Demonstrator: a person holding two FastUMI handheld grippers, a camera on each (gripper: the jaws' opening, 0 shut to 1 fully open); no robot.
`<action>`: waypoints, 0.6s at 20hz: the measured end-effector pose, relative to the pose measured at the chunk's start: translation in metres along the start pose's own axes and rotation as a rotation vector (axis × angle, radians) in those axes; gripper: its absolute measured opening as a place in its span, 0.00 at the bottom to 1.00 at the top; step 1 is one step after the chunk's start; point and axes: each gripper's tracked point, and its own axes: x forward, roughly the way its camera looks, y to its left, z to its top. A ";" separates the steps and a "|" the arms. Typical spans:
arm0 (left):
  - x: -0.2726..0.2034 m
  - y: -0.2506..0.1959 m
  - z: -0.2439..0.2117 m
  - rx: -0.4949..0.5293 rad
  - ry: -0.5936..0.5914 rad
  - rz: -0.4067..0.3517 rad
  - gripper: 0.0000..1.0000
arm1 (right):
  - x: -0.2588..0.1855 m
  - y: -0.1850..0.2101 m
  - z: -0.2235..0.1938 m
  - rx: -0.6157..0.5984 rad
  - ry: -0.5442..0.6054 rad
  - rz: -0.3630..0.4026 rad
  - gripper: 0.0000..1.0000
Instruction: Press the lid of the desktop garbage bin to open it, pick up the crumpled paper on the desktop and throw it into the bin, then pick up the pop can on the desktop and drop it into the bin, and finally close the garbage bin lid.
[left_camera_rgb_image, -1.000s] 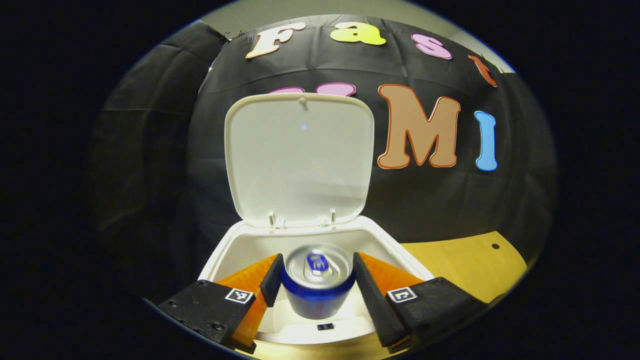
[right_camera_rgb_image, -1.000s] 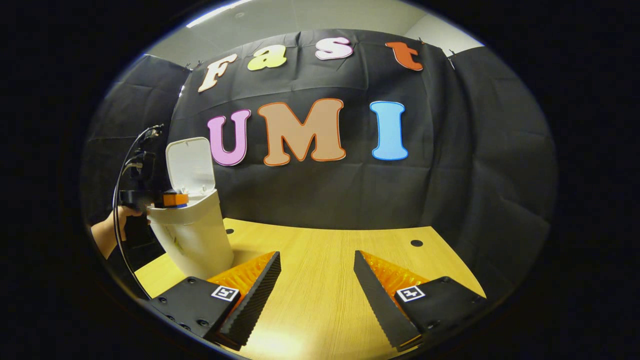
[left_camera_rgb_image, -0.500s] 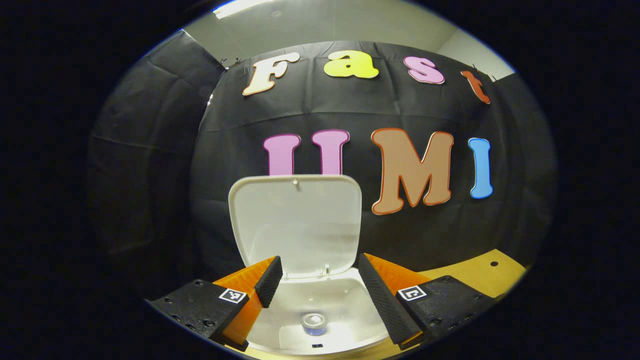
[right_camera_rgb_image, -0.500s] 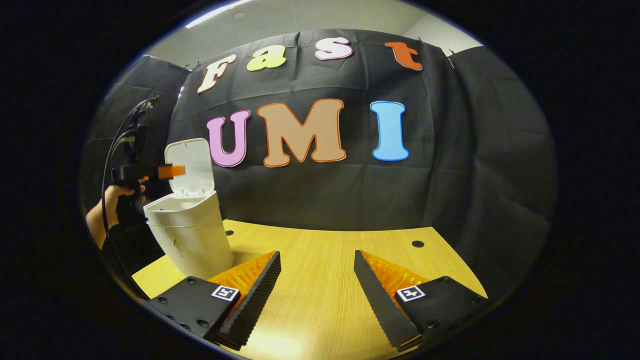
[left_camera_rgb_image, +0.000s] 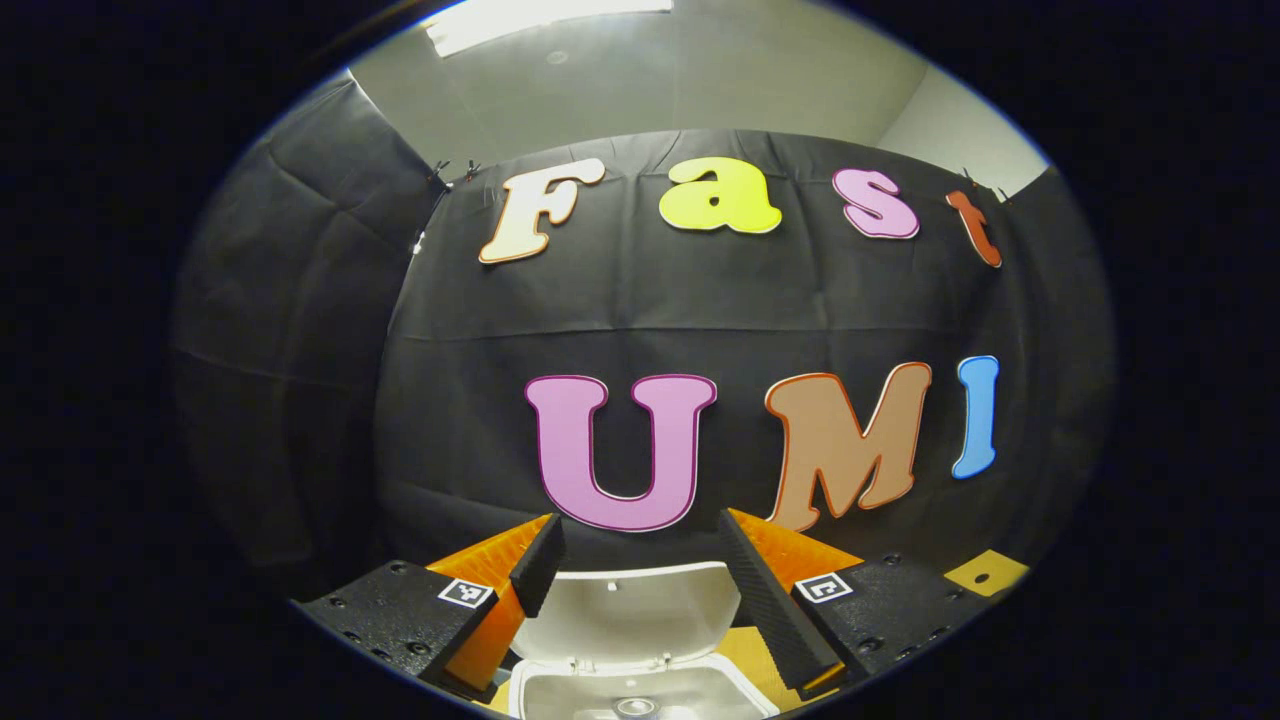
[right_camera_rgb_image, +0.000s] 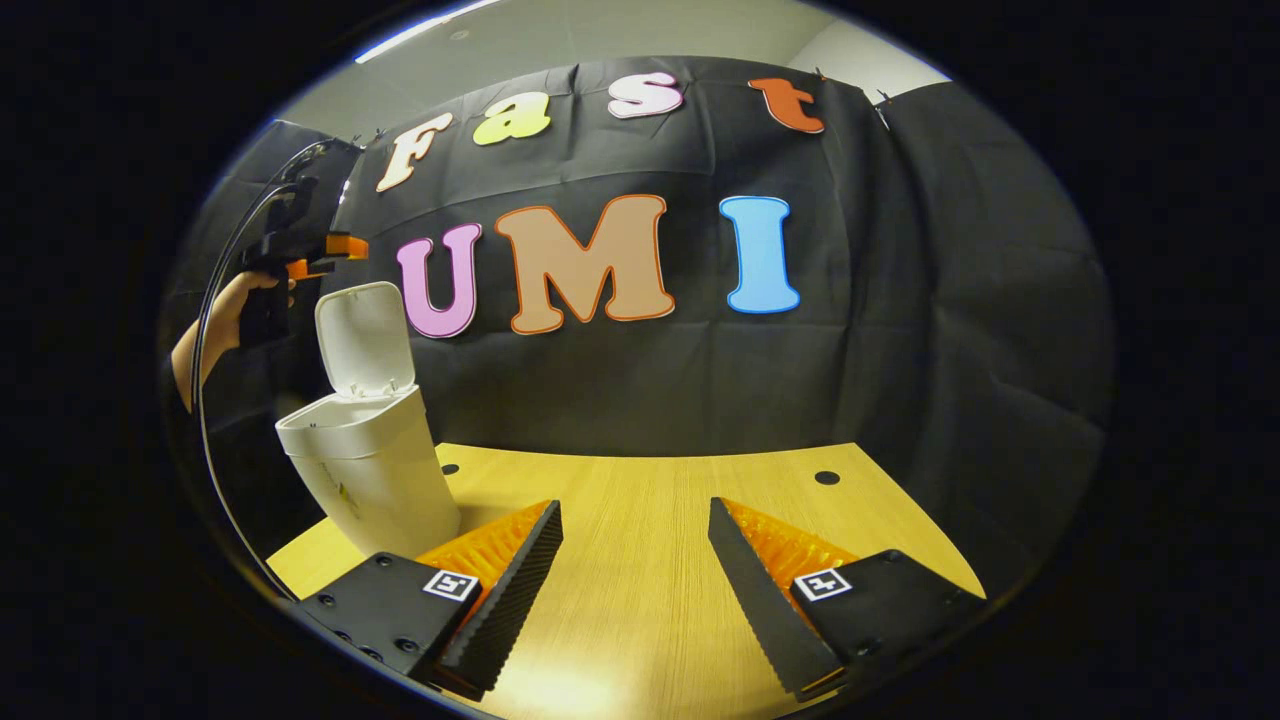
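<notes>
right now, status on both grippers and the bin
Left gripper open, empty, above the lid. Right gripper open over the table. Pop can in the bin, lid up. Nothing in the way.

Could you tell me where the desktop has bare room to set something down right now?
The widest bare patch is the wooden desktop ahead of the open right gripper, bordered by the black cloth wall behind and the garbage bin on its left. That bin corner is crowded: its lid stands open, with the left gripper above.
</notes>
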 end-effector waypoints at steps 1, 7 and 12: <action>0.009 0.003 -0.004 -0.012 0.020 0.002 0.96 | -0.001 -0.002 0.000 0.001 -0.001 -0.005 0.98; 0.042 0.009 -0.051 0.010 0.200 -0.024 0.92 | -0.006 -0.016 -0.003 -0.005 0.007 -0.033 0.99; 0.032 0.009 -0.060 -0.006 0.234 -0.009 0.92 | -0.005 -0.016 -0.002 0.000 0.010 -0.013 0.99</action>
